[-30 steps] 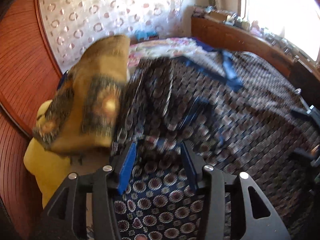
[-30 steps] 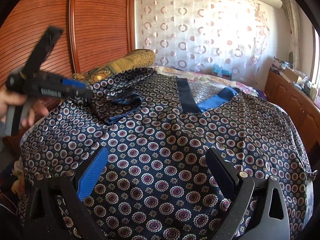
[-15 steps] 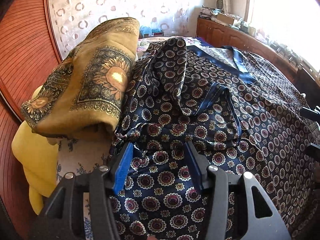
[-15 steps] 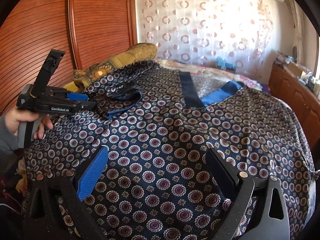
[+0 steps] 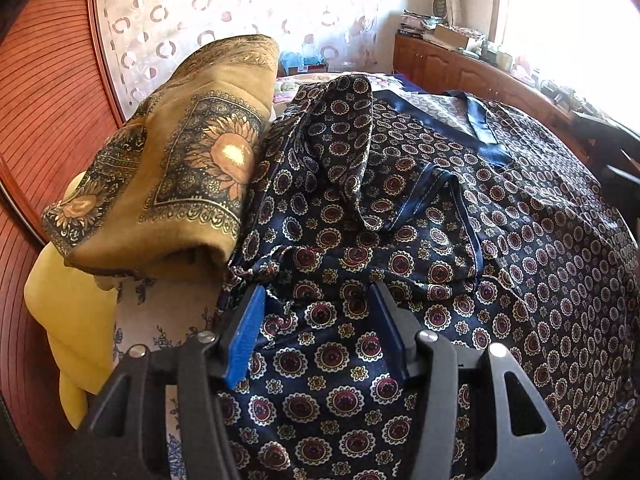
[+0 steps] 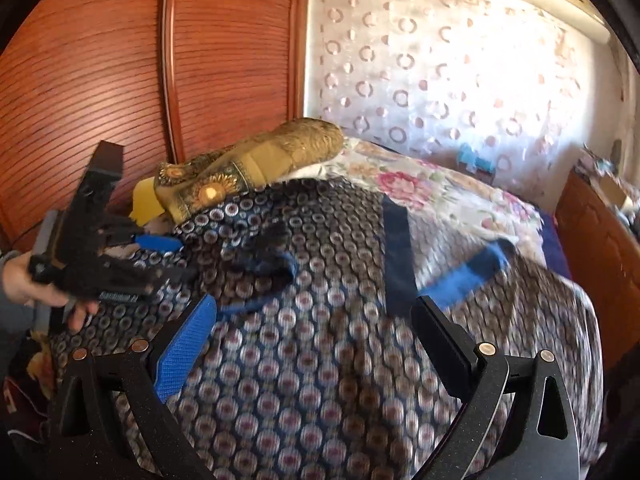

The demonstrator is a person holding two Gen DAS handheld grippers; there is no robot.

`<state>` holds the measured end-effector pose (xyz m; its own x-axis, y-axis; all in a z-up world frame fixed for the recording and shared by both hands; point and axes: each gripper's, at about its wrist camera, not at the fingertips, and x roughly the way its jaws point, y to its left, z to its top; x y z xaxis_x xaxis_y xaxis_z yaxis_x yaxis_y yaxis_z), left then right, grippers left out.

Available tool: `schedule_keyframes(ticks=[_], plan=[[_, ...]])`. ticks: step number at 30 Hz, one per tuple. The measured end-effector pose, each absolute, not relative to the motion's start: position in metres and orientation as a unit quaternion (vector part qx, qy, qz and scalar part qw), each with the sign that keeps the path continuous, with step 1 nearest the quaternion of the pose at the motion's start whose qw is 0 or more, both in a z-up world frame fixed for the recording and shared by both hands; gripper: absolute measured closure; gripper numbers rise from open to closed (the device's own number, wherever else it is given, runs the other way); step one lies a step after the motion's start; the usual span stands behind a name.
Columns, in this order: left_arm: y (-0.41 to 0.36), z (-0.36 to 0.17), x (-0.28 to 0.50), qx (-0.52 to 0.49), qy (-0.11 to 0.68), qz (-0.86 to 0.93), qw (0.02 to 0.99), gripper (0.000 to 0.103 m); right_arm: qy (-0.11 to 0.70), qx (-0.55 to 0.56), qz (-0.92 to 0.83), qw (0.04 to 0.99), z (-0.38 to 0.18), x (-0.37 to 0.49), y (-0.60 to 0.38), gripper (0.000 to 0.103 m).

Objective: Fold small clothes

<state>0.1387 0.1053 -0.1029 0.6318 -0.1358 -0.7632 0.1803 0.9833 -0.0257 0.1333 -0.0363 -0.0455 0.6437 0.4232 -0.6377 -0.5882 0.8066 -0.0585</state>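
A dark blue garment with round medallion print and plain blue trim [image 5: 500,216] lies spread over the bed; it also shows in the right wrist view [image 6: 340,280]. Its sleeve [image 5: 352,152] lies crumpled and folded inward on the left side. My left gripper [image 5: 316,304] is open, low over the garment's left edge, fabric between the fingers. It also appears at the left of the right wrist view [image 6: 160,256]. My right gripper [image 6: 312,312] is open and empty above the garment's middle.
A folded mustard sunflower-print cloth [image 5: 180,168] sits on a yellow cushion [image 5: 72,320] left of the garment. A floral bedsheet [image 6: 432,196] lies beyond. A wooden wardrobe [image 6: 100,80] stands at left, a wooden dresser [image 5: 480,76] at right, a patterned curtain behind.
My left gripper has dropped and moved in toward the garment's left edge by the sleeve. My right gripper has shifted, its view now blurred; the garment lies as before.
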Motion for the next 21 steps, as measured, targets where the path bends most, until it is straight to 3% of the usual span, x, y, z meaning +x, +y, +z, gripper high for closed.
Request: schedule_keyframes(ticks=[2, 12, 21], plan=[[0.106, -0.103, 0.140, 0.024, 0.421, -0.088, 0.903, 0.049, 0.318, -0.141, 0.291, 0.891, -0.051, 0.149, -0.023, 0.004], [0.116, -0.090, 0.115, 0.012, 0.385, -0.063, 0.921, 0.049, 0.353, -0.139, 0.340, 0.860, -0.081, 0.198, 0.027, 0.038], [0.140, -0.069, 0.069, -0.061, 0.329, -0.025, 0.942, 0.049, 0.381, -0.165, 0.405, 0.815, -0.099, 0.192, 0.070, 0.047]])
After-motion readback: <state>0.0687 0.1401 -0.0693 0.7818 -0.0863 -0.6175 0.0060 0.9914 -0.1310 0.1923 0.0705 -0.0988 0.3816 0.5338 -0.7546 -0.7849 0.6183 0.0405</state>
